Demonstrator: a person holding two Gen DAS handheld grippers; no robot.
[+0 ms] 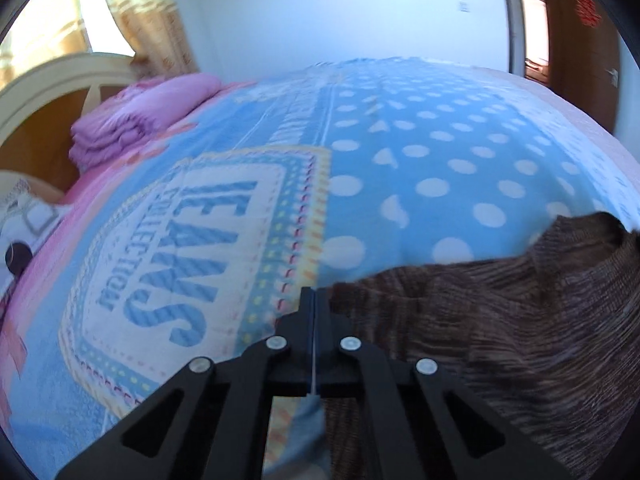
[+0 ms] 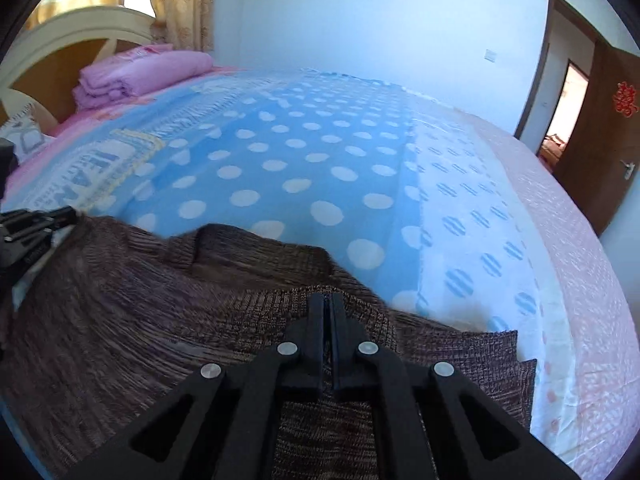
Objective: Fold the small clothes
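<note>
On the near edge of the bed point(image 2: 580, 280) lies one brown knitted garment point(image 2: 140, 320), spread over the blue polka-dot blanket point(image 2: 280, 152). Its far hem runs unevenly across the blanket, with one raised fold near the middle of that hem. At the right, the garment ends in a squared corner lying on the white dotted strip of the blanket, short of the pink sheet along the bed's right edge.

Two grippers are present. The left gripper point(image 1: 316, 294) sits at the garment's left edge, where the knit meets the printed label panel point(image 1: 192, 256) of the blanket. Its jaws are closed together; a sliver of bluish cloth shows between the finger bases, but whether the tips pinch the garment cannot be told. The right gripper point(image 2: 329, 300) rests over the garment's right portion, near its far hem. Its jaws are also drawn together, with the knit directly beneath them; a grip on the fabric cannot be confirmed. In the right wrist view the left gripper appears at the far left, at the garment's left corner.

Open room: beyond the garment, the blanket is unobstructed across its middle and toward the far edge. One stack of folded pink bedding point(image 2: 140, 72) occupies the far-left corner beside the headboard point(image 2: 80, 36). One patterned pillow point(image 2: 24, 136) lies along the left edge. One open door point(image 2: 608, 132) stands past the bed's right edge.
</note>
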